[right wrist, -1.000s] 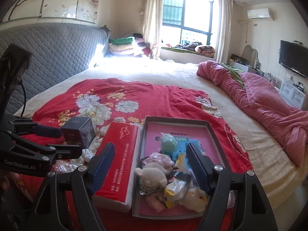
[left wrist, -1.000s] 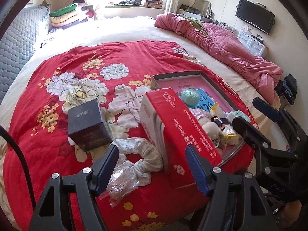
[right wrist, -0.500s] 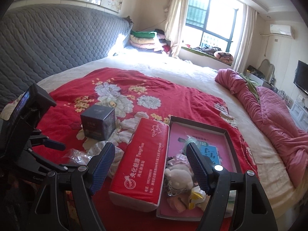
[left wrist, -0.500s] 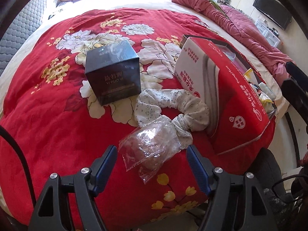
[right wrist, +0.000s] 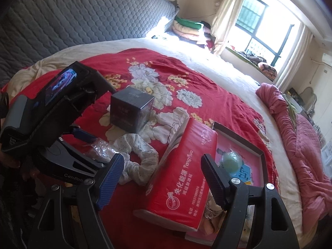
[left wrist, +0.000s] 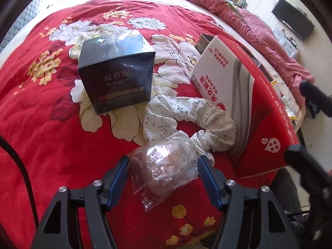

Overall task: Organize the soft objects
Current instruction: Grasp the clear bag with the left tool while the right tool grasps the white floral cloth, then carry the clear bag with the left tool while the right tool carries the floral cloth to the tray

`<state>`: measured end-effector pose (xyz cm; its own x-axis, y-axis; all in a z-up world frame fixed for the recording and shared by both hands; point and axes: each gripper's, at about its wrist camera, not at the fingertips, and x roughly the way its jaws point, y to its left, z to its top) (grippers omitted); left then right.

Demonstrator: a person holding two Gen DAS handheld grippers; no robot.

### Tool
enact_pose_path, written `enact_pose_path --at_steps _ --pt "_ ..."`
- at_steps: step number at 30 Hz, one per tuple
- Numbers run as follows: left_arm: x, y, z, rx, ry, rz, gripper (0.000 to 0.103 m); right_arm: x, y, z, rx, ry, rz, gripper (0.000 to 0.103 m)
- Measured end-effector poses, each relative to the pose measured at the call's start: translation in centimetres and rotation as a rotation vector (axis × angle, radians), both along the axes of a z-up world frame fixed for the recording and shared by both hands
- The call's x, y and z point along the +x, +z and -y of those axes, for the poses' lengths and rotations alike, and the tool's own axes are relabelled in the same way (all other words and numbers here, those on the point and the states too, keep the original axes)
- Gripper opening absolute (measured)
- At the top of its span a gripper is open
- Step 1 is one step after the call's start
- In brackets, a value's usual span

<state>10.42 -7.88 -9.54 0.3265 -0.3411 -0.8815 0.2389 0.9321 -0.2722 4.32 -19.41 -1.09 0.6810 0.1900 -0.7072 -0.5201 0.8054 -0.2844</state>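
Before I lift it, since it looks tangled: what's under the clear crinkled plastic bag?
The clear crinkled plastic bag overlaps one end of the white floral fabric scrunchie on the red flowered blanket. Brownish contents show inside; what they are is unclear.

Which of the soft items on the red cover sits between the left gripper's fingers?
The clear plastic bag, between the left gripper fingers. The floral scrunchie lies just beyond; the tissue pack stands beside.

"YI RUO YI" on dark box [left wrist: 117,70]; "YangHua" on red tissue pack [right wrist: 182,166]

crinkly clear plastic bag [left wrist: 166,166], soft cotton-looking scrunchie [left wrist: 193,118], glossy dark box [left wrist: 118,72] wrapped in shiny film, all on a matt woven bedspread [left wrist: 51,124].
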Motion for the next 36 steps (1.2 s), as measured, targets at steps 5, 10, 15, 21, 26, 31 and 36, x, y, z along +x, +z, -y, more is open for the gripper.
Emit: enact_pose_path --at_steps 5,10,15,21,26,31,36 --pt "0.3 0.0 -1.4 -0.051 -0.009 -0.002 0.059 0.5 -1.3 -2.0 -0.086 0.080 -0.039 0.078" --pt "0.2 1.4 -4.8 -0.071 0.065 0.023 0.059 0.9 -3.4 -5.1 -0.204 0.178 -0.090 0.078" --pt "0.4 2.2 -8.3 -0.099 0.144 0.054 0.059 1.7 -7.6 -8.7 -0.398 0.237 -0.131 0.078" --pt "1.2 1.8 -10.3 -0.144 0.176 0.040 0.059 3.8 -11.2 -10.5 -0.556 0.191 -0.113 0.077" --pt "1.4 1.9 -11.0 -0.173 0.188 0.040 0.059 5.9 -11.9 -10.5 -0.515 0.157 -0.121 0.028" --pt "1.0 2.6 -10.6 -0.164 0.183 0.068 0.059 5.8 -10.4 -9.2 -0.358 0.134 -0.105 0.012" --pt "0.2 4.1 -9.4 -0.149 0.170 0.105 0.059 6.6 -4.4 -5.0 0.024 0.039 -0.117 0.011"
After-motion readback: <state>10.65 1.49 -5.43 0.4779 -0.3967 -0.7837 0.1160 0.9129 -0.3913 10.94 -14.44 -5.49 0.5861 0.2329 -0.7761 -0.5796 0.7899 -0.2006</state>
